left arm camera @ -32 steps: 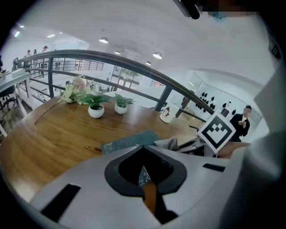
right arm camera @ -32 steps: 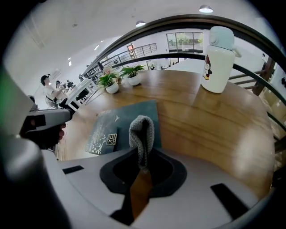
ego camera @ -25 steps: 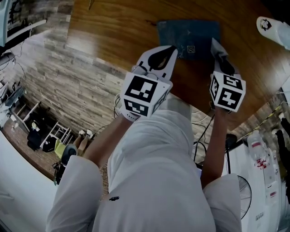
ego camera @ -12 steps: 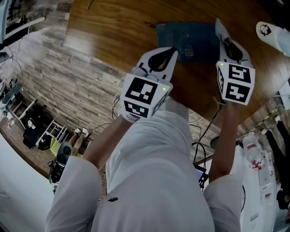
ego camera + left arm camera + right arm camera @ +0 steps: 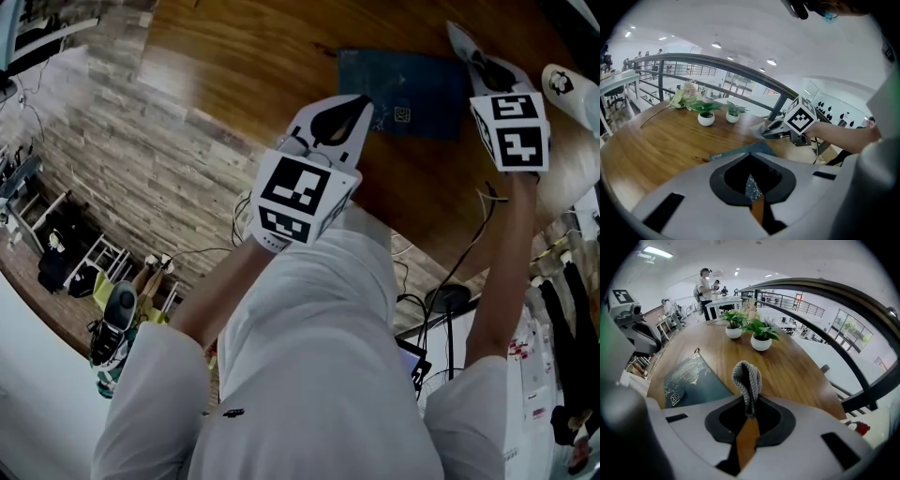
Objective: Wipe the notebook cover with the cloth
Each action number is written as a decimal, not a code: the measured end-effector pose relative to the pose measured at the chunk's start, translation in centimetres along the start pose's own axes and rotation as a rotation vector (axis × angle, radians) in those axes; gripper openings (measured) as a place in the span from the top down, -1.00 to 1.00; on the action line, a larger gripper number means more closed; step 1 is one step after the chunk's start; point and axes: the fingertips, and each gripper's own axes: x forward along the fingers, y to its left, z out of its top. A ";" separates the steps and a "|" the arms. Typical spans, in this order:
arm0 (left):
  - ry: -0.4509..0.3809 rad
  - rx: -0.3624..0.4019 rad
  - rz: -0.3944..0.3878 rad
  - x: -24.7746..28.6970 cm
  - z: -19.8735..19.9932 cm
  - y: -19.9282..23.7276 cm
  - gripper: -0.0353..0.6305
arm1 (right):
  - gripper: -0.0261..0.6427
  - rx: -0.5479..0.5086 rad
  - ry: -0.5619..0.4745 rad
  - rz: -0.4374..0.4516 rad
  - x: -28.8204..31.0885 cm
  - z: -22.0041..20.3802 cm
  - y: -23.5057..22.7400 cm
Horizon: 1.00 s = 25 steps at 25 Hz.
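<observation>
Closest to the camera in the head view is the person's white top (image 5: 309, 375), with both arms reaching forward over the near edge of the wooden desk (image 5: 244, 56). The left claw (image 5: 359, 103) is up above that edge, pointing at the near left corner of the notebook (image 5: 412, 92). In its own view the left claw (image 5: 750, 159) is clenched with nothing in it, just a thin slit showing a bit of blue cover and wood. The right claw (image 5: 461, 39) is further out, at the notebook's right edge. Its own view shows the right claw (image 5: 747, 401) clamped on a grey knitted cloth (image 5: 746, 378), which sticks up in a folded loop past the tips. From there the notebook (image 5: 691, 378) sits just left of the cloth, lying flat on the desk, dark blue with a pale printed pattern. Can't tell if the cloth is actually touching the desk or the cover. Further along the desk are 2 potted plants (image 5: 761, 336) in white pots, side by side. Behind them is a dark railing (image 5: 797, 303), and a person (image 5: 704, 287) is standing way off in the back.
</observation>
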 end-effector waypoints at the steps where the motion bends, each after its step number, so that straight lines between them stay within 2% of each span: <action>1: 0.000 -0.004 0.002 0.0 -0.1 0.1 0.83 | 0.80 -0.013 0.007 0.023 0.3 0.1 0.3; 8: -0.008 -0.022 0.015 -0.3 0.0 0.8 0.83 | 0.80 -0.128 0.078 0.110 1.4 0.5 1.6; 15: -0.016 -0.036 0.024 -1.0 -0.3 1.6 0.83 | 0.81 -0.266 0.099 0.170 2.1 2.1 4.6; 25: -0.044 -0.054 0.053 -3.1 -0.2 3.6 0.84 | 0.81 -0.322 0.066 0.266 3.7 6.5 10.3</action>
